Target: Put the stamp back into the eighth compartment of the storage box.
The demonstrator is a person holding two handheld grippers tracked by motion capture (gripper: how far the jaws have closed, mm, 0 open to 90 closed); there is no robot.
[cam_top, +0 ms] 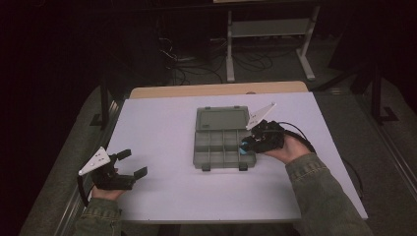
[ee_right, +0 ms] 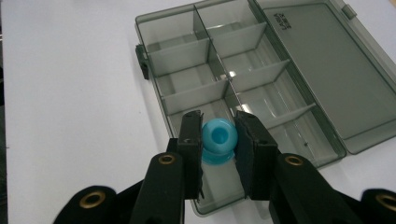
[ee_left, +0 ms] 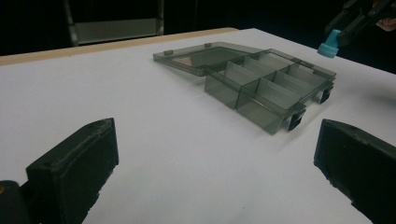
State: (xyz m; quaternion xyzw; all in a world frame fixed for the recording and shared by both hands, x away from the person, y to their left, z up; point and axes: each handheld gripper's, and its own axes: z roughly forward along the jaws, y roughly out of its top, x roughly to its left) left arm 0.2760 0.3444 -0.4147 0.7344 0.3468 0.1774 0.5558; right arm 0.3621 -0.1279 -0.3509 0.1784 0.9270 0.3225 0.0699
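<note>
In the right gripper view the right gripper (ee_right: 218,147) is clenched on a small blue spool-shaped piece (ee_right: 218,138), one black jaw pressed to each of its sides, its round hollow top facing the camera in the lower middle of the frame. Directly behind and below the piece lies the open organiser box (ee_right: 187,56), a smoky transparent tray cut by dividers into small compartments; the piece hangs over the compartment at the tray's near corner, above the rim, and I cannot tell whether it touches the box. The flat lid (ee_right: 322,79) lies folded open at the right of that frame. In the high view the same gripper (cam_top: 247,144) sits right of centre, the blue piece (cam_top: 244,146) at the tray's right edge, the hand (cam_top: 290,147) and a denim sleeve (cam_top: 319,191) reaching in from the lower right. The box (cam_top: 223,160) lies mid-table with its lid toward the top of the frame. The left gripper (cam_top: 132,163) rests in the lower left of the high view, jaws spread wide with nothing between them, well apart from the box. The white table top (cam_top: 162,123) is bare around the box, with broad room to its left and below it and a narrower strip between the right hand and the table's right edge. In the left gripper view the blue piece (ee_left: 328,46) hangs at the upper right above the tray's far end.
</note>
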